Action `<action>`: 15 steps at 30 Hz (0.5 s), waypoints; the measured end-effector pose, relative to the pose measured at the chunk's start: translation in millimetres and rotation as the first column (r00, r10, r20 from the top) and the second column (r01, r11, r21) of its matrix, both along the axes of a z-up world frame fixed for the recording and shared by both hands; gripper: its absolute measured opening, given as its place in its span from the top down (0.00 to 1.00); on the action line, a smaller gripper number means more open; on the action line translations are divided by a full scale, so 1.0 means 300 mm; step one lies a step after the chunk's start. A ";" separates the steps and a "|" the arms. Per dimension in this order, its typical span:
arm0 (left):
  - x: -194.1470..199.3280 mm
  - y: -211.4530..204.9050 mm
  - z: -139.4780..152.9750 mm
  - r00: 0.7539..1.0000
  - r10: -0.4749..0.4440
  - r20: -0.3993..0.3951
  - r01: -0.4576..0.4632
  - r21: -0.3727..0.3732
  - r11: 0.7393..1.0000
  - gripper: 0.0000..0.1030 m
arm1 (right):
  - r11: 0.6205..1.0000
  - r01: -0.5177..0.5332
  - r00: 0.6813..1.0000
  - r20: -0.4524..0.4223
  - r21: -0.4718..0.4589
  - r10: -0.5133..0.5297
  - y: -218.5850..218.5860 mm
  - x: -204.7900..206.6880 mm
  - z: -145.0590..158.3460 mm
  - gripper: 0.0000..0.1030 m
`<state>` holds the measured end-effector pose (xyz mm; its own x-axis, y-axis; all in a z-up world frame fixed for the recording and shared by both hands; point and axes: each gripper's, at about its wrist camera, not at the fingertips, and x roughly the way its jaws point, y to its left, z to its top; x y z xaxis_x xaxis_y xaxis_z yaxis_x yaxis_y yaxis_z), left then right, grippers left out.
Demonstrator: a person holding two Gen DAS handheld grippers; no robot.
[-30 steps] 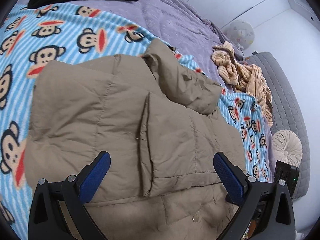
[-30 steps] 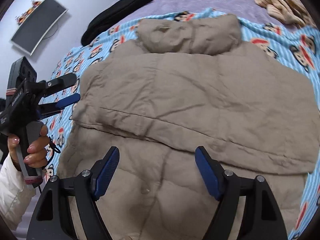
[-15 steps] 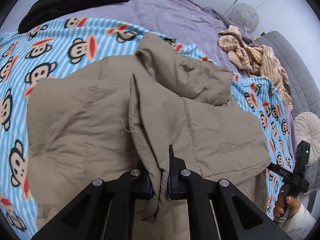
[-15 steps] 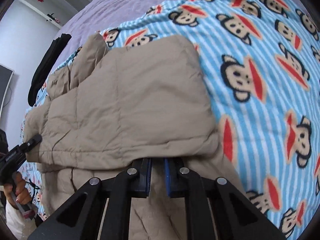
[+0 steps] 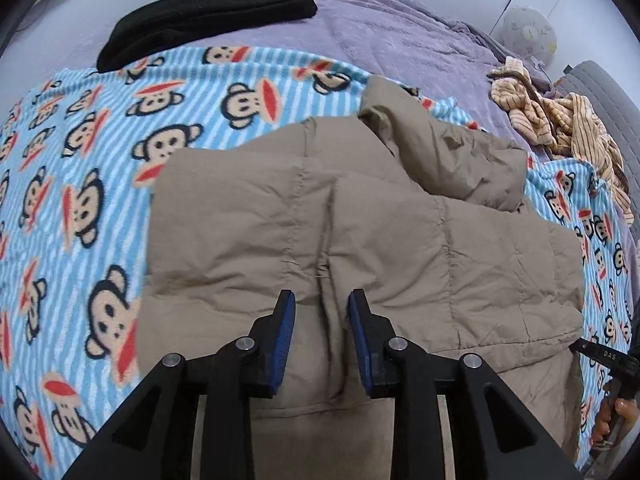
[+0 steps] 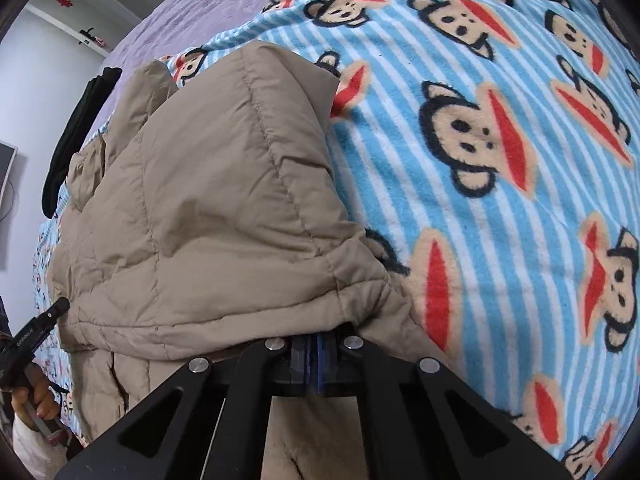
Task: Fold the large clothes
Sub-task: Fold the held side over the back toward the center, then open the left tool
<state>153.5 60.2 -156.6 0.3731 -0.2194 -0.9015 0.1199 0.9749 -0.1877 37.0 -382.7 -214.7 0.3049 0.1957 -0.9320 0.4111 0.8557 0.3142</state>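
Observation:
A tan puffer jacket [image 5: 360, 232] lies on a blue striped monkey-print blanket [image 5: 80, 184], its two sleeves folded across the body. My left gripper [image 5: 321, 316] is open, its blue pads apart over the seam where the two sleeve ends meet. In the right wrist view my right gripper [image 6: 314, 346] is shut on the cuff edge of the jacket's folded sleeve [image 6: 224, 216], which bulges up in front of it. The left gripper's tip shows in the right wrist view [image 6: 36, 328] at the far left.
A black garment [image 5: 208, 16] lies at the far edge on the purple bedspread [image 5: 400, 40]. A striped beige garment [image 5: 560, 120] lies at the right by a grey headboard. The blanket [image 6: 500, 160] spreads to the right of the jacket.
My left gripper has let go of the sleeve fold and opened; the sleeve now lies flat. My right gripper stays shut on the other sleeve and has lifted it a little.

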 end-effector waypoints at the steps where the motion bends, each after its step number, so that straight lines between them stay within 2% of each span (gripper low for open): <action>1: 0.003 0.018 0.016 1.000 0.007 0.010 -0.007 0.005 1.000 0.71 | 1.000 -0.012 1.000 -0.005 -0.022 0.012 0.007 -0.017 0.028 0.96; 4: 0.011 0.042 0.057 1.000 0.002 0.030 -0.002 -0.005 1.000 0.71 | 0.994 -0.029 0.998 0.045 -0.106 0.034 0.035 -0.084 0.131 0.96; 8: 0.046 -0.019 0.073 0.997 -0.062 0.051 0.063 -0.030 0.998 0.71 | 0.973 0.000 0.989 0.147 -0.230 0.034 0.051 -0.142 0.255 0.96; 11: 0.065 -0.105 0.036 0.994 -0.103 0.037 0.104 -0.026 0.994 0.71 | 0.978 -0.005 0.986 0.164 -0.206 0.039 0.029 -0.044 0.256 0.96; 13: 0.061 -0.157 -0.021 0.994 -0.107 0.006 0.107 0.025 0.994 0.71 | 0.981 -0.040 0.983 0.168 -0.188 0.072 0.022 0.028 0.234 0.96; 15: 0.051 -0.180 -0.084 0.993 -0.112 -0.028 0.113 0.064 0.991 0.71 | 0.970 -0.103 0.984 0.119 -0.218 0.131 0.043 0.092 0.164 0.96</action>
